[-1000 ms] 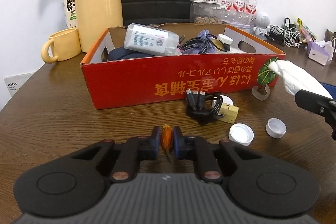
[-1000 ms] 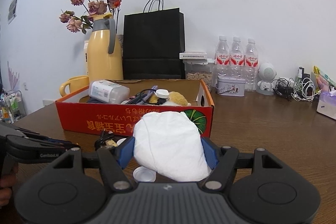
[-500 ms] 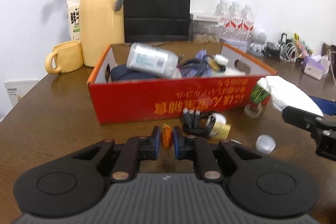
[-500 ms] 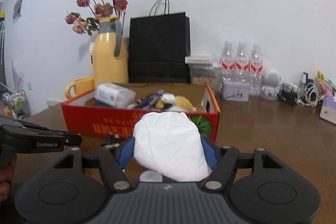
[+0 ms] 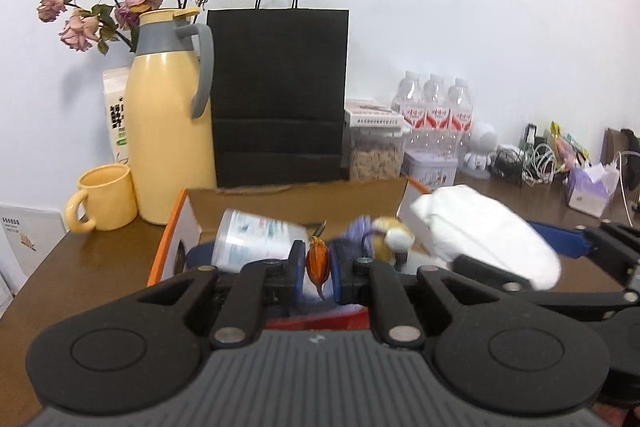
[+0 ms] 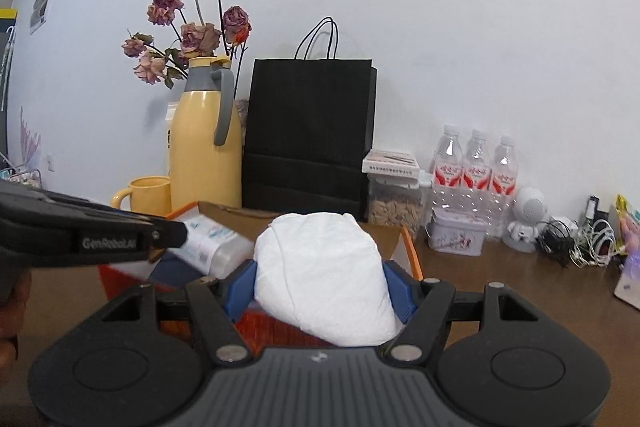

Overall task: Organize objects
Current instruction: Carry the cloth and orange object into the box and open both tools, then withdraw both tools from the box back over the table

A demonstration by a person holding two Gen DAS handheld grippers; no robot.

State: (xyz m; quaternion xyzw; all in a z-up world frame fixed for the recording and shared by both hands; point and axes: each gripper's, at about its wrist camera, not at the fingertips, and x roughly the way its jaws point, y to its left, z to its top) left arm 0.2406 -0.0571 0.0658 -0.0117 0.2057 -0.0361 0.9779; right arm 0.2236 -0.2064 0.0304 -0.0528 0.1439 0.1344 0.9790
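A small orange dried bud [image 5: 318, 263] sits upright, pinched between blue pads, above the near wall of the red cardboard box [image 5: 173, 227]. A plump white folded bundle [image 6: 326, 267] is held over the same box, toward its right end.

Left tool [image 5: 318, 267] pinches orange bud [image 5: 318, 262] above red box [image 5: 176, 227].
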